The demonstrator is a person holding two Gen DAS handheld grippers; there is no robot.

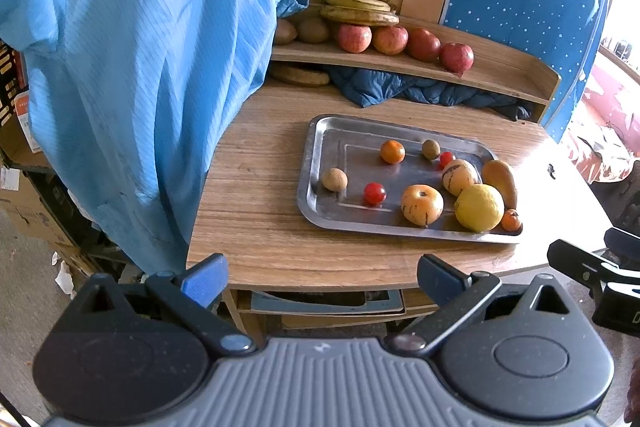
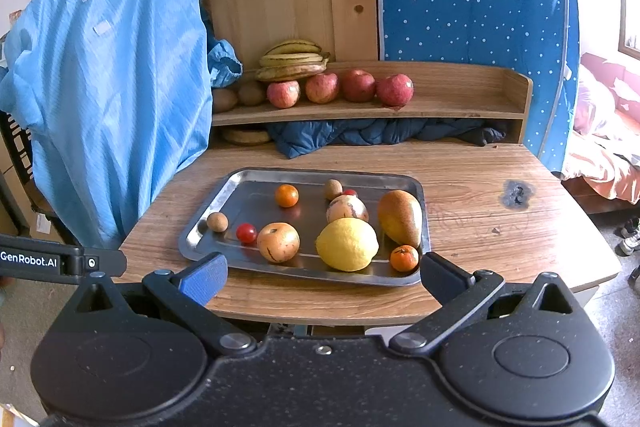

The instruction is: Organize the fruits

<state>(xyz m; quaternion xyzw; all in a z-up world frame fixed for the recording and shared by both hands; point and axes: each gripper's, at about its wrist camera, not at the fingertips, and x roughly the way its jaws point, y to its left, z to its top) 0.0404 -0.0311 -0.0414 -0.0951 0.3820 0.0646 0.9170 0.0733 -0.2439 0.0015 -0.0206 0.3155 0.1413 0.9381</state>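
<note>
A steel tray (image 1: 320, 147) (image 2: 224, 195) lies on the wooden table and holds several fruits: a yellow lemon (image 1: 479, 207) (image 2: 347, 244), a pear (image 1: 501, 181) (image 2: 400, 217), striped melons (image 1: 422, 205) (image 2: 278, 242), small oranges (image 1: 392, 151) (image 2: 287, 195) and cherry tomatoes (image 1: 375, 193) (image 2: 246, 233). Behind it, a wooden shelf (image 1: 500, 71) (image 2: 460, 107) carries red apples (image 1: 354, 37) (image 2: 322, 87) and bananas (image 1: 358, 5) (image 2: 294, 61). My left gripper (image 1: 322, 277) stands open short of the table's front edge. My right gripper (image 2: 324, 277) is open too, just before the tray, nothing between its fingers.
A blue coat (image 1: 140, 67) (image 2: 112, 99) hangs at the left beside the table. A dark blue quilt (image 1: 420, 91) (image 2: 380, 133) is stuffed under the shelf. A burn mark (image 2: 518, 194) stains the table's right part. The right gripper's body (image 1: 600, 279) shows at the right edge.
</note>
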